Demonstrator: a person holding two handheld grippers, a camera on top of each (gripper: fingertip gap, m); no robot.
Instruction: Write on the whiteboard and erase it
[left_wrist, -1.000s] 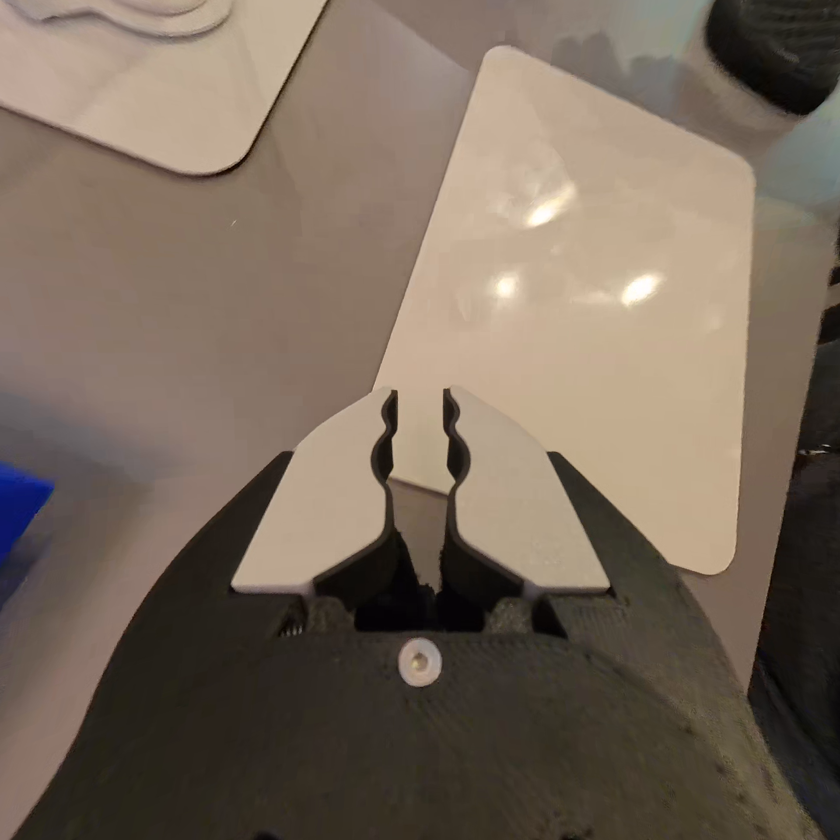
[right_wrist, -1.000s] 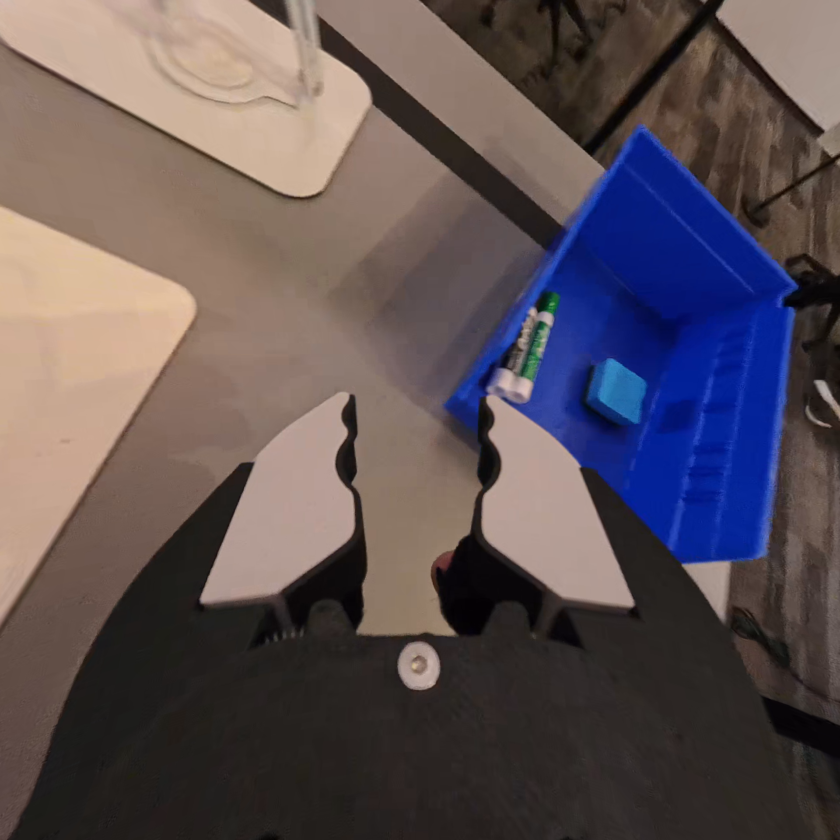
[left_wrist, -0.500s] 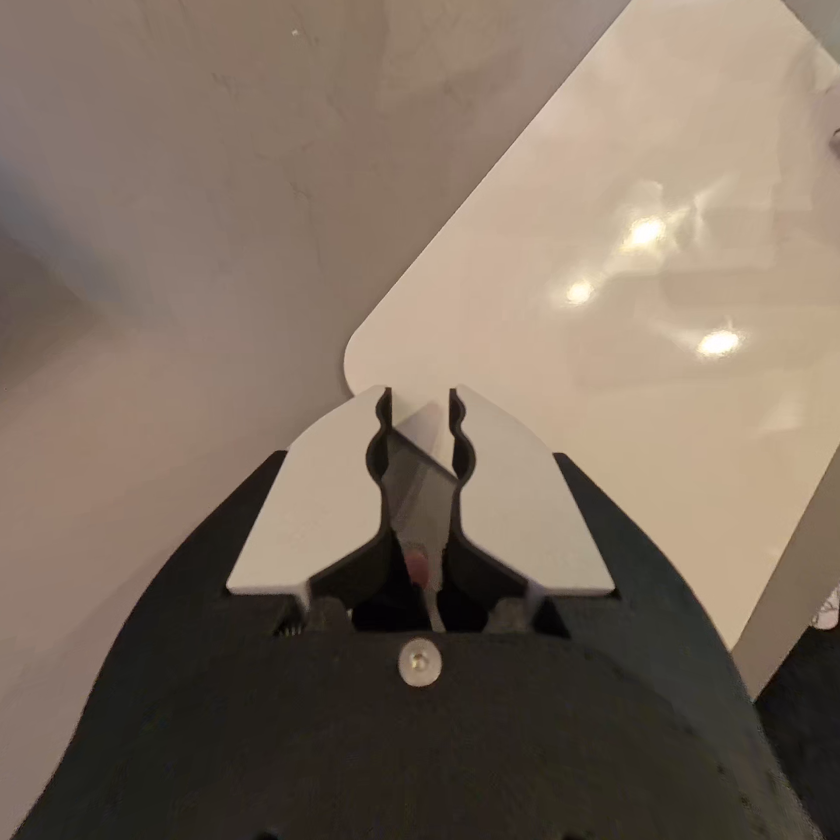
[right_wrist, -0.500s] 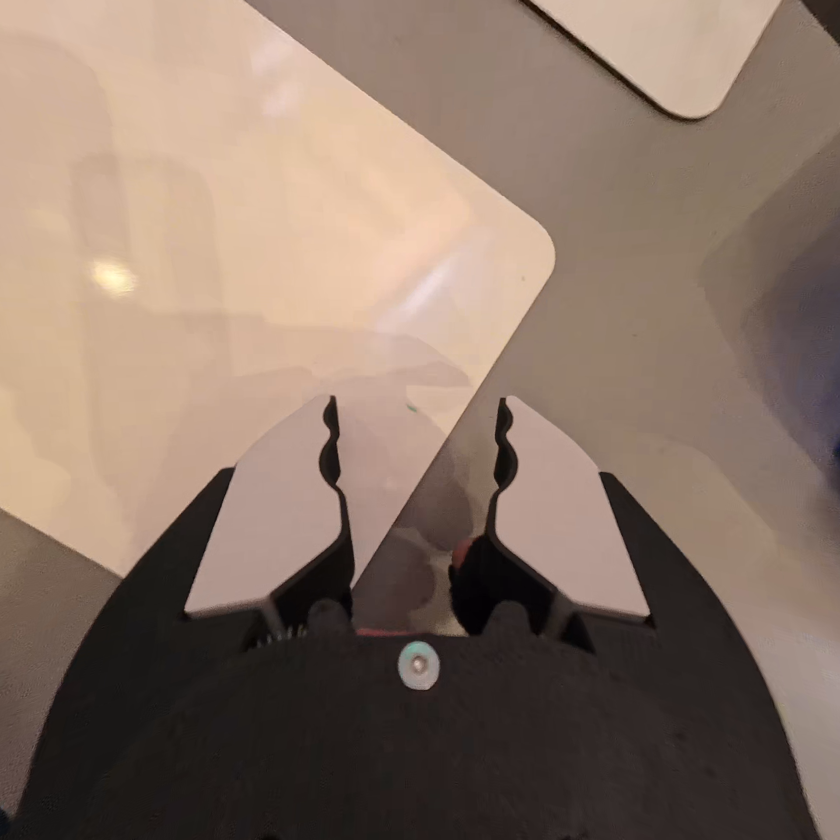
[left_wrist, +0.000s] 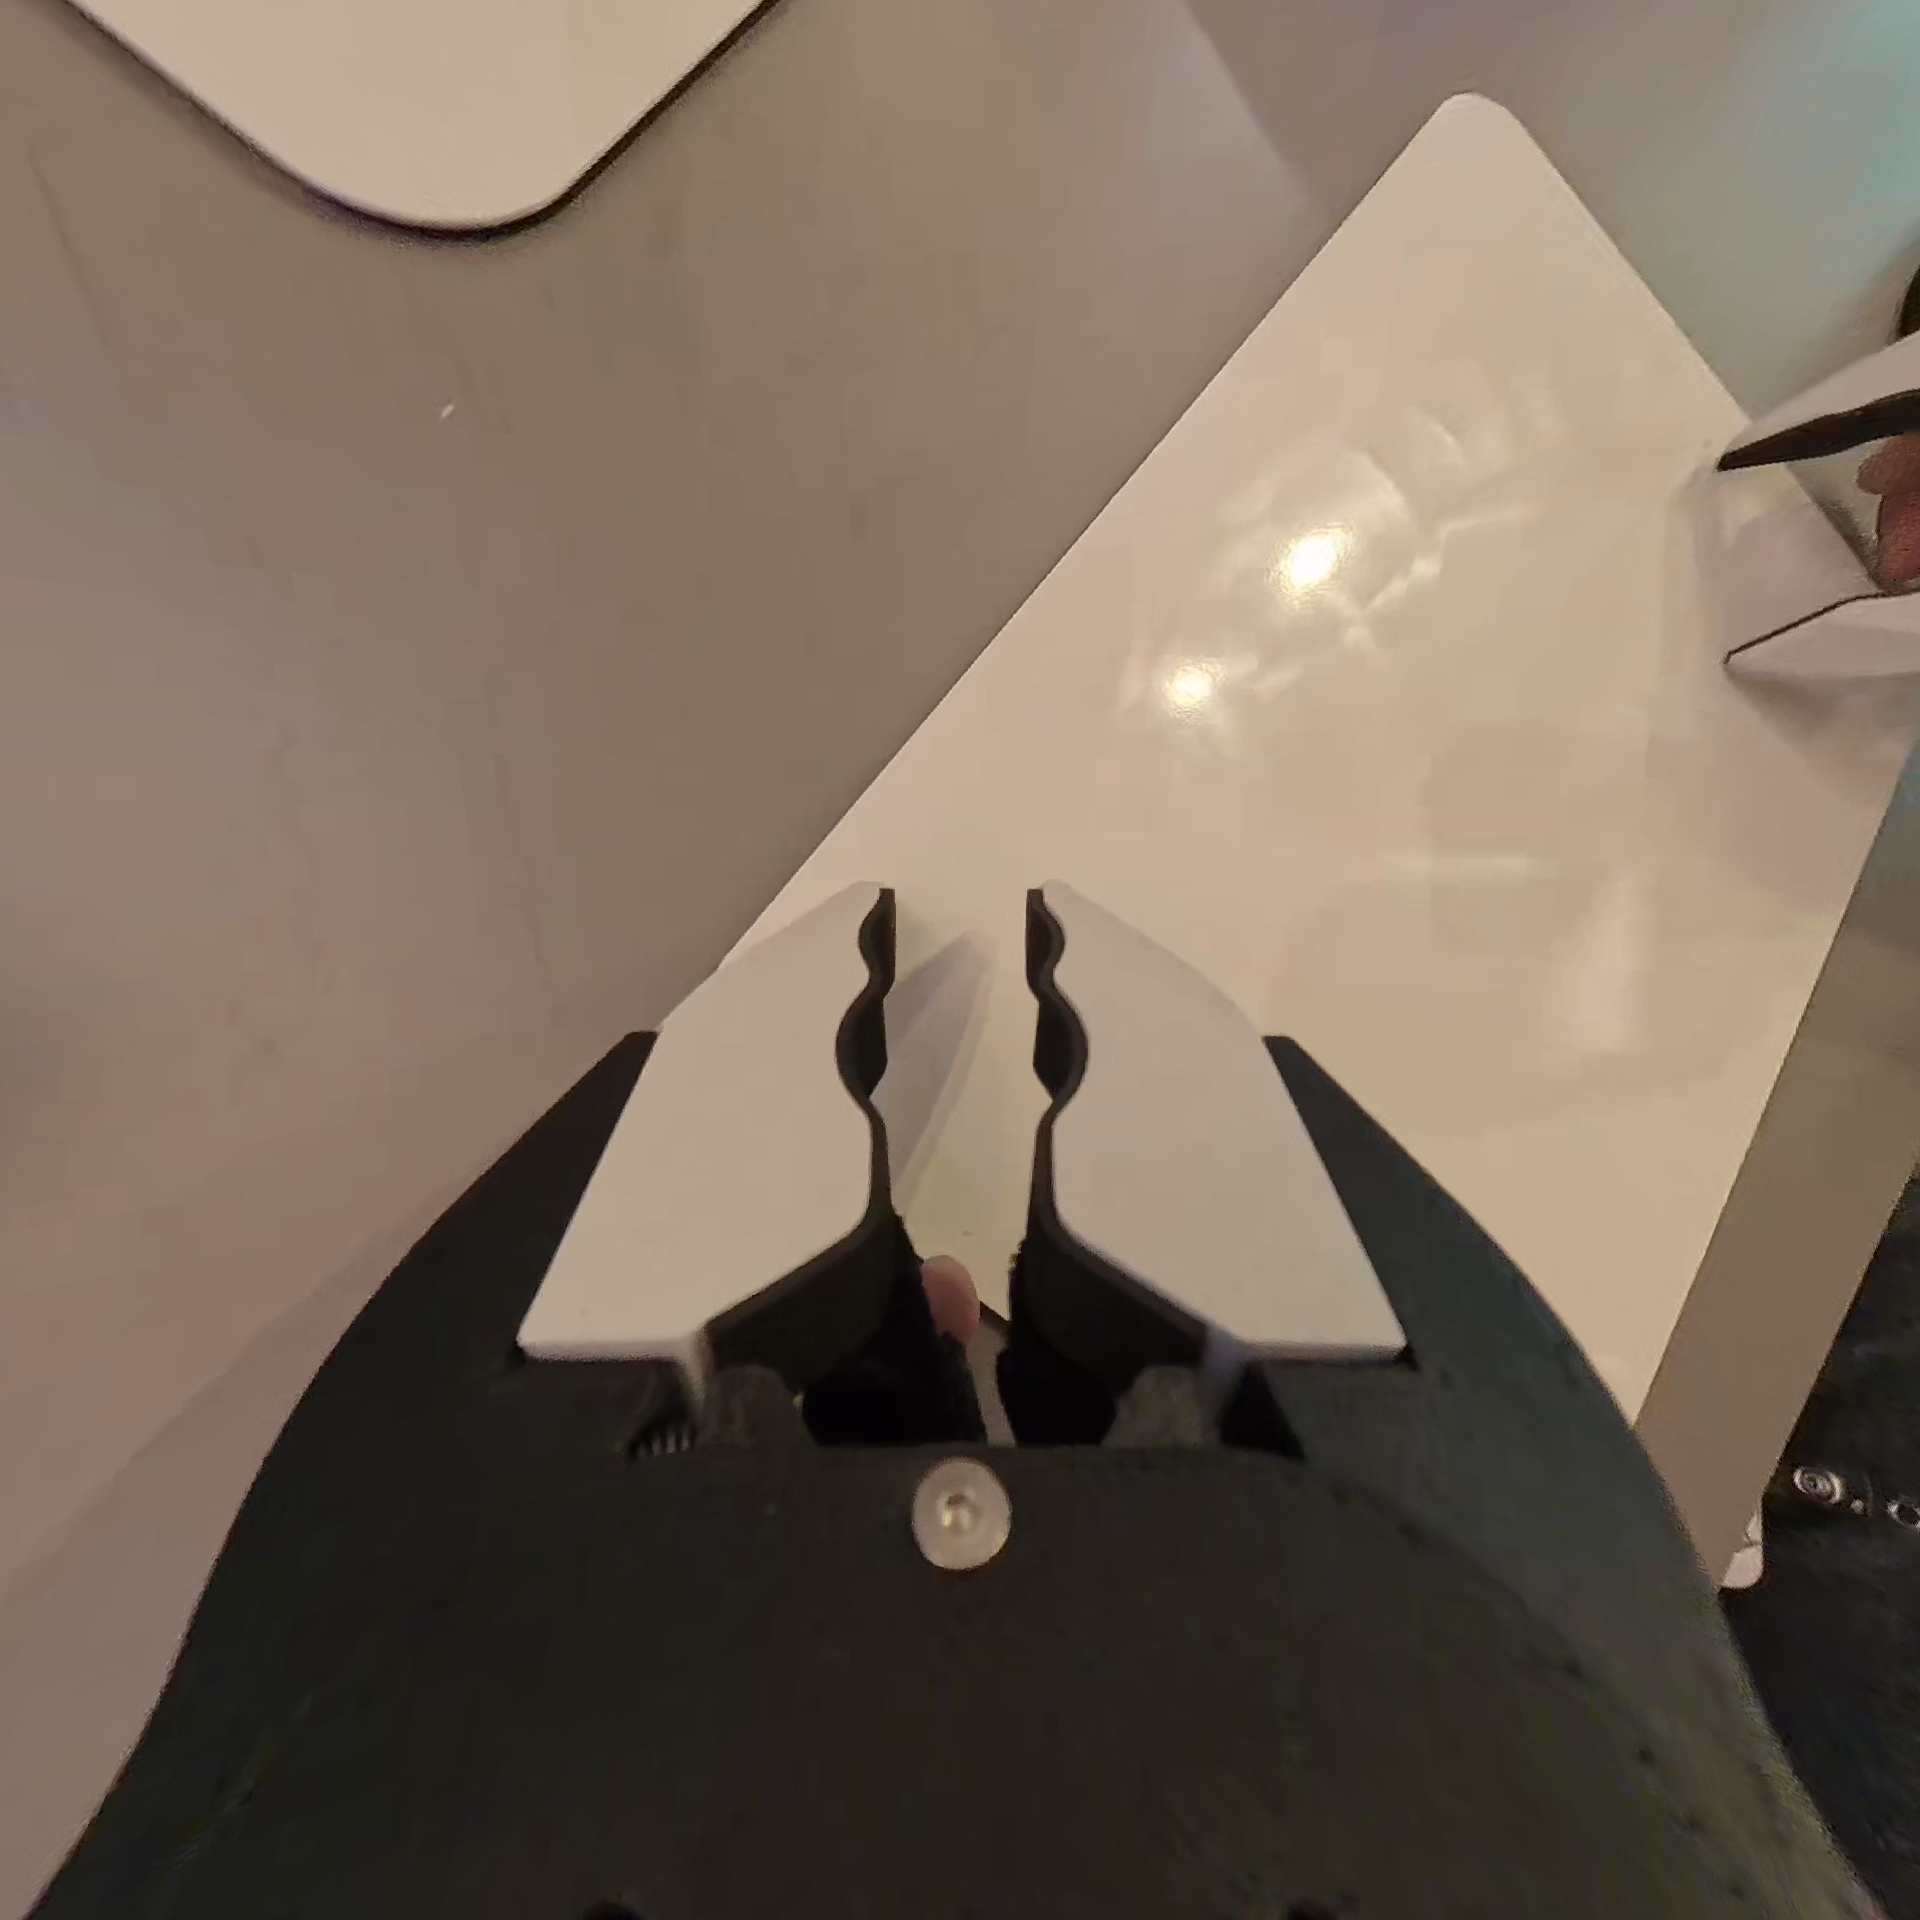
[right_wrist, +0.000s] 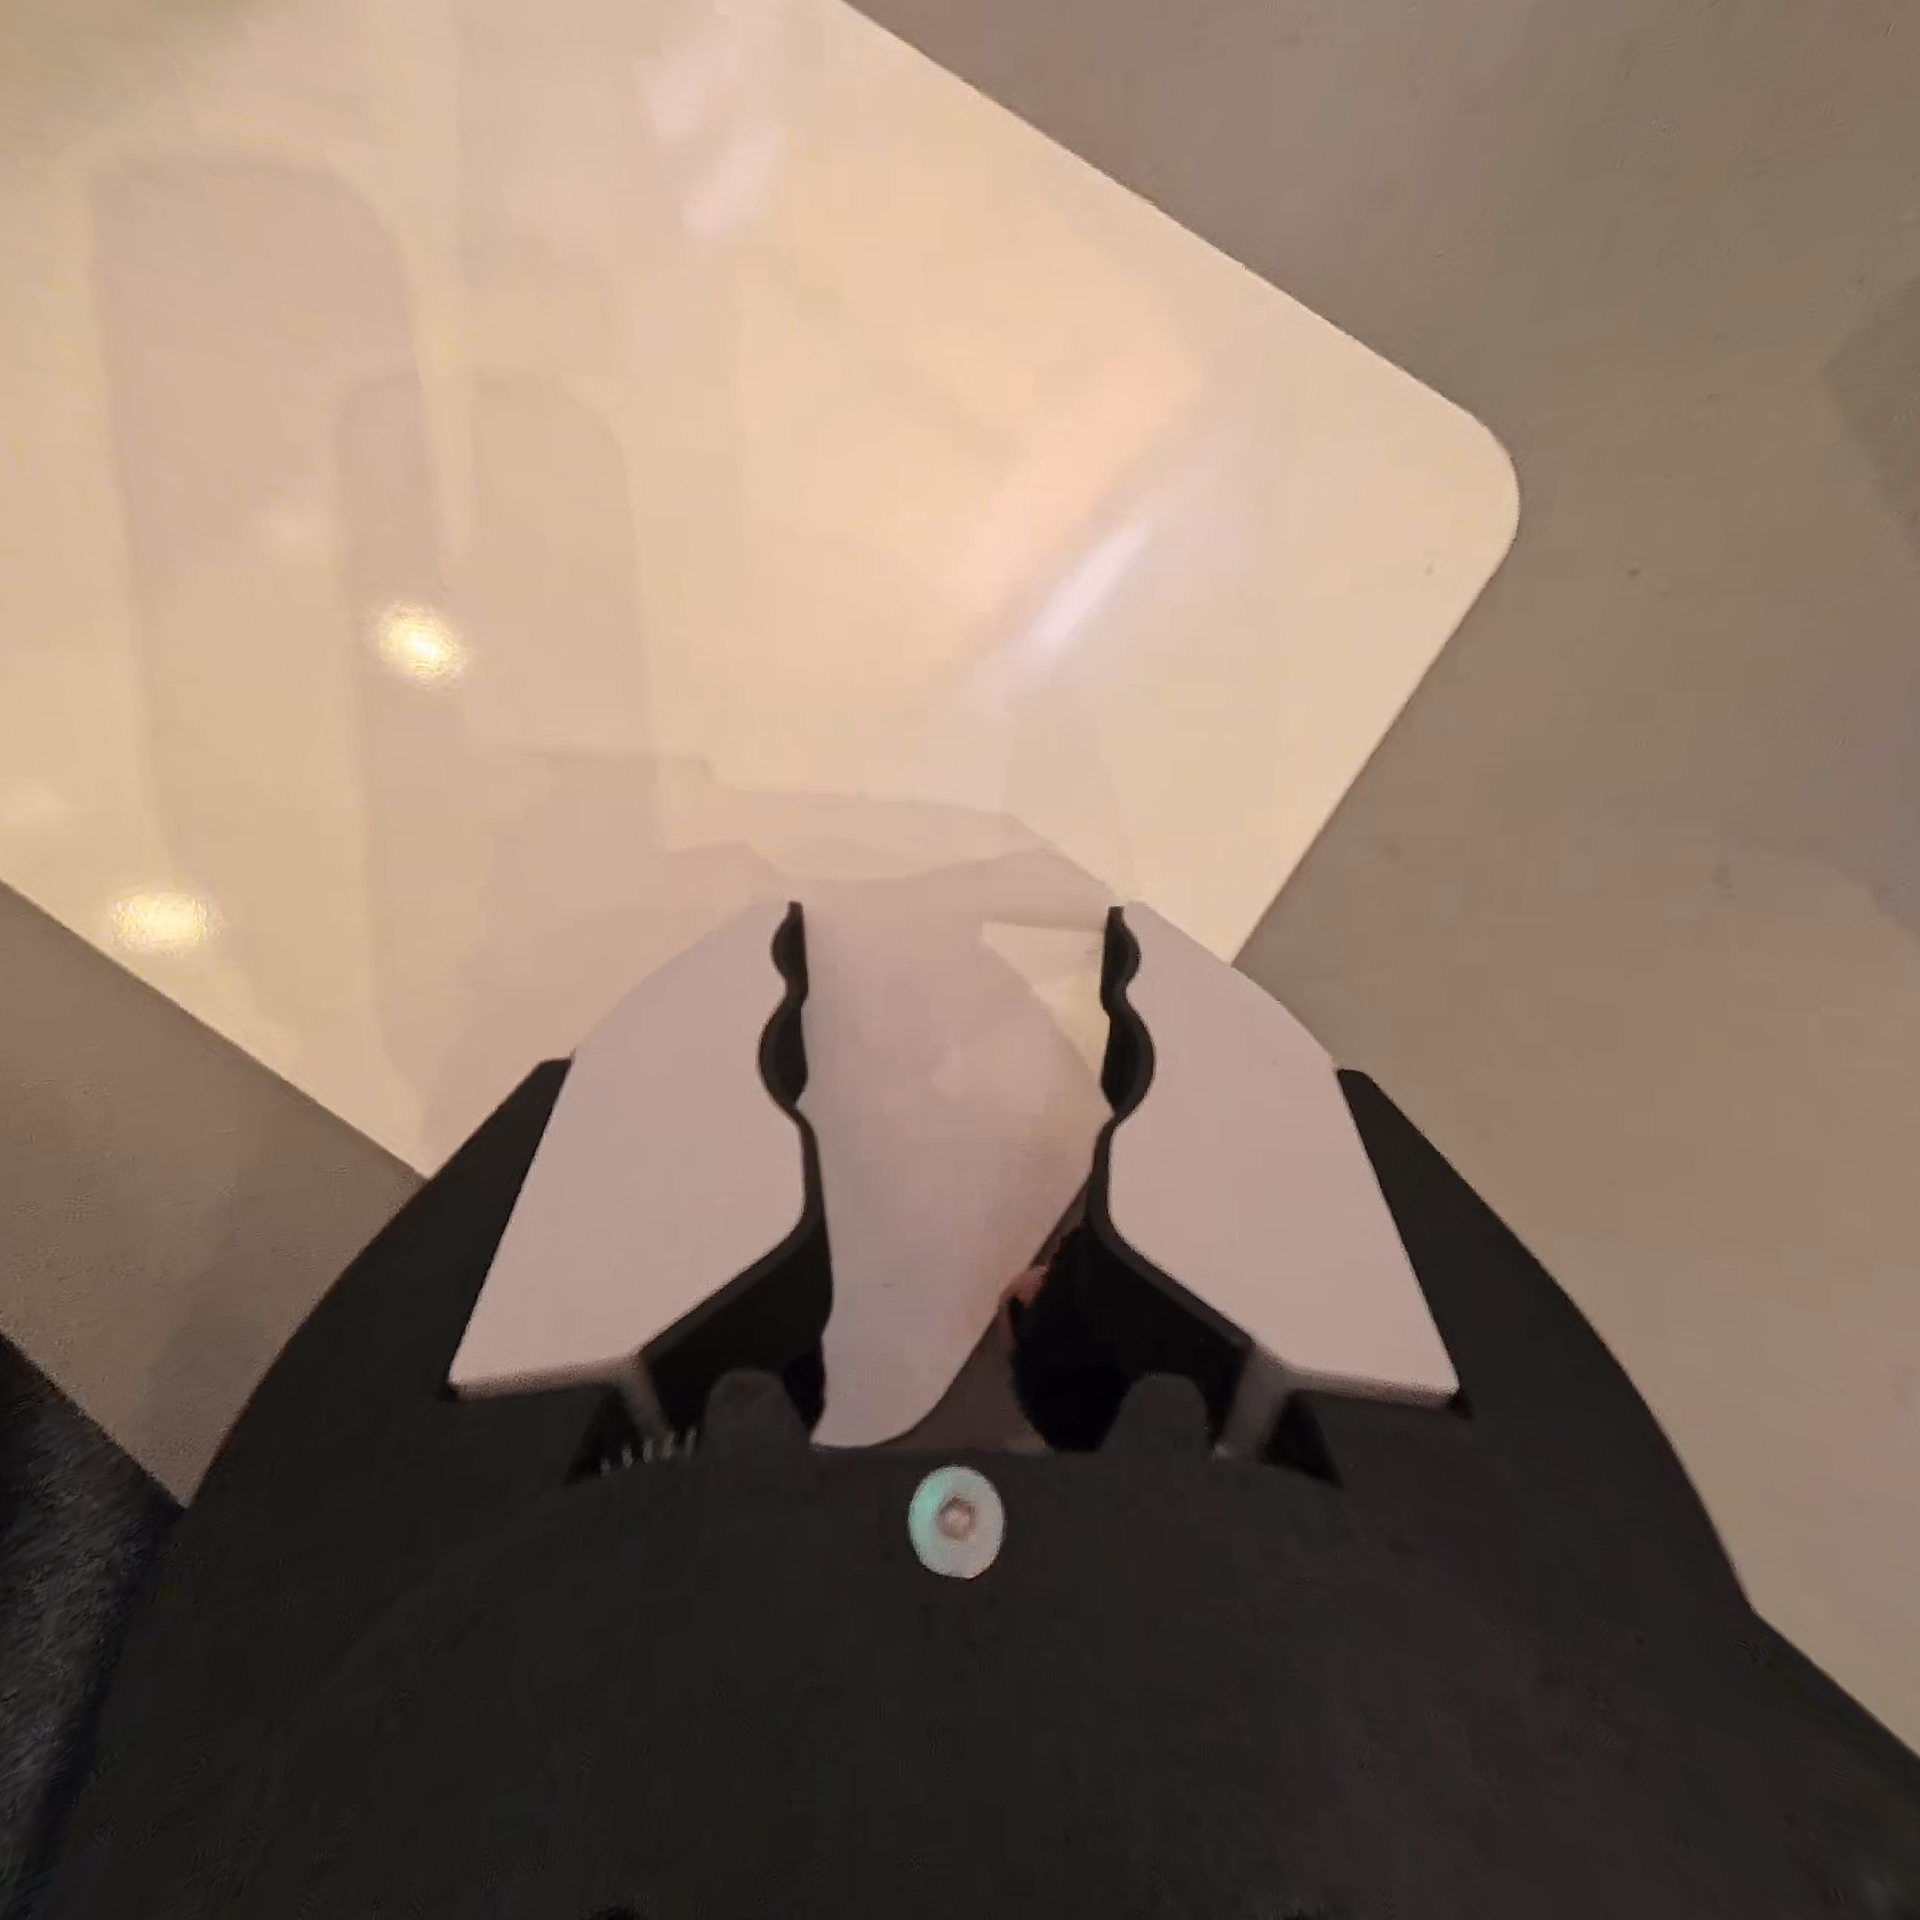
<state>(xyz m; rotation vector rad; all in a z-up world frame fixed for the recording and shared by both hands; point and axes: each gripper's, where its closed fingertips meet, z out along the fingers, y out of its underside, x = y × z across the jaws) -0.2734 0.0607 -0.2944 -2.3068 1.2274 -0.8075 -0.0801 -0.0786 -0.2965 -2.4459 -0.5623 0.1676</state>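
No readable writing or brand marks showing anywhere; the whiteboard (left_wrist: 1403, 727) is lying blank and glossy on the grey table (left_wrist: 364, 675), only lamp glare reflecting off it. Count: two white boards, the second board (left_wrist: 416, 83) peeking in at the far left corner; two grippers. Left gripper (left_wrist: 959, 904) is hovering over the whiteboard's near corner, jaws standing narrowly apart, nothing between them. Right gripper (right_wrist: 954, 920) is hovering over another corner, jaws standing wider apart, also gripping nothing.
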